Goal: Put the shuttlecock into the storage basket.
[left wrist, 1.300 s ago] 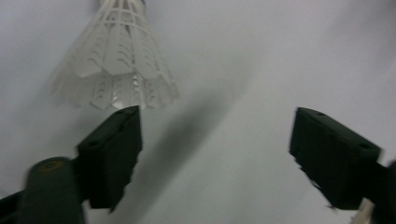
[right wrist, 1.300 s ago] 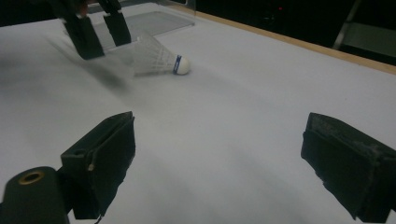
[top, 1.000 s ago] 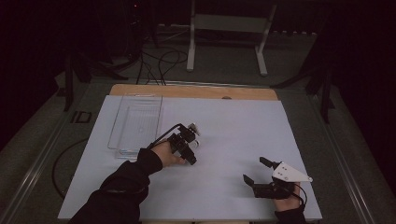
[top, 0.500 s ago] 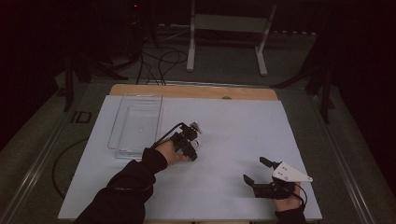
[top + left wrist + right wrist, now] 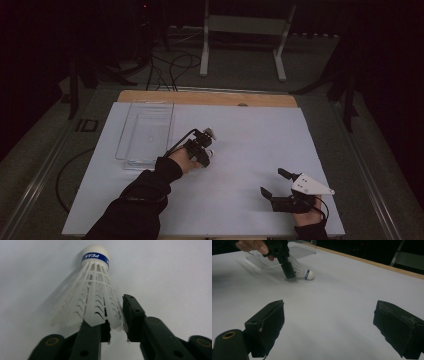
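Note:
A white plastic shuttlecock (image 5: 92, 297) with a blue band lies on its side on the white table cover (image 5: 250, 135), its cork pointing away from me. My left gripper (image 5: 116, 312) has just been closing its jaws. One jaw now sits under the skirt's rim and the other presses on its outer edge. From above, the shuttlecock (image 5: 208, 134) lies just past the left gripper (image 5: 202, 141), mid-table. The right gripper view has the left gripper (image 5: 288, 270) tilted down onto the shuttlecock (image 5: 303, 272). My right gripper (image 5: 272, 182) rests near the front right, jaws wide apart, nothing between them (image 5: 329, 315).
A clear plastic tray (image 5: 145, 135) lies left of the left hand, also seen as the tray (image 5: 299, 251) behind that gripper. A wooden strip (image 5: 210, 97) runs along the table's far edge. Cables and a metal stand lie on the dark floor beyond.
The left hand has shifted slightly forward and to the right, onto the shuttlecock. The right hand and its gripper have stayed put.

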The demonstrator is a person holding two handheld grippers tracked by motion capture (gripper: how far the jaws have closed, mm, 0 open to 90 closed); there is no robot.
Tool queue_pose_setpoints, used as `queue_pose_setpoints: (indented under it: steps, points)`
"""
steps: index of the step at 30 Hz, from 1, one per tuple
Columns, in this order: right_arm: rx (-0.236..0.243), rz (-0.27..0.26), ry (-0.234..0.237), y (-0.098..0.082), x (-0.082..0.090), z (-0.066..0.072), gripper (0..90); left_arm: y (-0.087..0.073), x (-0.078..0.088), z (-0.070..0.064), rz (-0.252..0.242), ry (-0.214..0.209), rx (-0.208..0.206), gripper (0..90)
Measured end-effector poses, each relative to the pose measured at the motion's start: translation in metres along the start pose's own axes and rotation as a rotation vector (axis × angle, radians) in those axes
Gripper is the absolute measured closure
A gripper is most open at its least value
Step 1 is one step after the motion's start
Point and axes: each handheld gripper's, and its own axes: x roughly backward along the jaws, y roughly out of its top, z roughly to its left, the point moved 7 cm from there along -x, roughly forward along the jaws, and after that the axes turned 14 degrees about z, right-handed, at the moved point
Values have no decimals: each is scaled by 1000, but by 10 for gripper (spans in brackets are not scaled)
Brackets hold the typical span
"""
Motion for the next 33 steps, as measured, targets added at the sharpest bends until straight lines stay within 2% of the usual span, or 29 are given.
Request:
queue_pose_setpoints:
  steps: [6, 9, 14, 24, 33]
  points:
    - [0, 1, 1, 0, 0, 0, 102, 2, 1, 4, -8, 8, 6, 884]
    - [1, 1, 1, 0, 0, 0, 102, 3, 3, 6, -19, 22, 6, 895]
    - [-1, 2, 2, 0, 0, 0, 102, 2, 9, 7, -24, 47, -20, 900]
    - [0, 2, -1, 0, 0, 0, 103, 2, 23, 1, -19, 53, -65, 900]
    - [-3, -1, 2, 0, 0, 0, 103, -2, 34, -8, 0, 53, -132, 900]
